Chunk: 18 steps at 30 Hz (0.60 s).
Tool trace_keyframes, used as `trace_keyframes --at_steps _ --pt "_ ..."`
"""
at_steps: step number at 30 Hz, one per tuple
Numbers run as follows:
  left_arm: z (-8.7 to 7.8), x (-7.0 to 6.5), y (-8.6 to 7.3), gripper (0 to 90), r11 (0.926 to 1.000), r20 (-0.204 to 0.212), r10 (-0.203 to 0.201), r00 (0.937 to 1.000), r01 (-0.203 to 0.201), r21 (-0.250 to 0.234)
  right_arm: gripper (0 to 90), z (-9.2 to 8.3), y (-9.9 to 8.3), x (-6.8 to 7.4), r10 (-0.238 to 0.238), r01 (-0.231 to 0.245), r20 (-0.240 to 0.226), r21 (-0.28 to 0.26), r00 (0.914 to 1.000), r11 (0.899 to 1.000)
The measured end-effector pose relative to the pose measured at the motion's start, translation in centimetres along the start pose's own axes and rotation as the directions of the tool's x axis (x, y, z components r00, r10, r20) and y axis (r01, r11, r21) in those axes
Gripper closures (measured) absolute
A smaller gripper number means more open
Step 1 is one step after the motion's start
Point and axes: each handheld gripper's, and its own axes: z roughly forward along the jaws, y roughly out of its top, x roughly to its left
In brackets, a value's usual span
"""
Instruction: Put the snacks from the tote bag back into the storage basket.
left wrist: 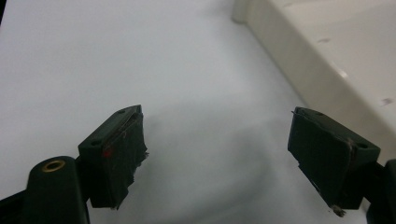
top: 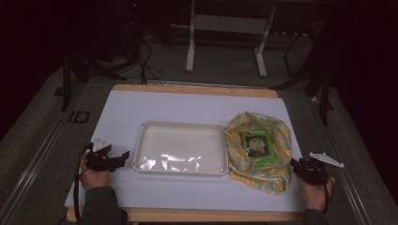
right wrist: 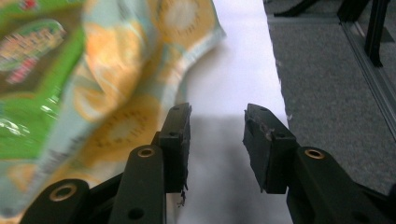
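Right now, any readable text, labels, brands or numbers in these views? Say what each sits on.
No text can be quoted; nothing reads clearly.
Green plastic snack packet lying on the yellow-and-blue patterned cloth bag: printed lettering and a round emblem, too small in the high view and too blurred in the right gripper view to read.
White rectangular plastic tray: no markings.
White table cover: no markings.

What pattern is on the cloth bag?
Orange and yellow fruit slices on pale blue cloth bag; clearest in the right gripper view.

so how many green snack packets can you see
1: a green snack packet lying on the patterned cloth bag, right of the white tray. Others may be hidden inside the bag.
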Motion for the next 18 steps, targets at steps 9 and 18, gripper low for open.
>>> trace_keyframes --at_steps 9,18 --pt "-0.6 0.4 -0.3 19.6 0.9975 0.037 -0.032 0.9988 0.034 -0.062 64.2 -1.6 1.0 0.6 0.012 -0.013 -0.025 -0.022 0.9996 1.0" --pt "-0.6 0.5 -0.4 19.8 0.9972 0.044 -0.032 0.9985 0.035 -0.067 64.2 -3.1 2.4 1.2 0.013 -0.014 -0.083 -0.014 0.9965 1.0"
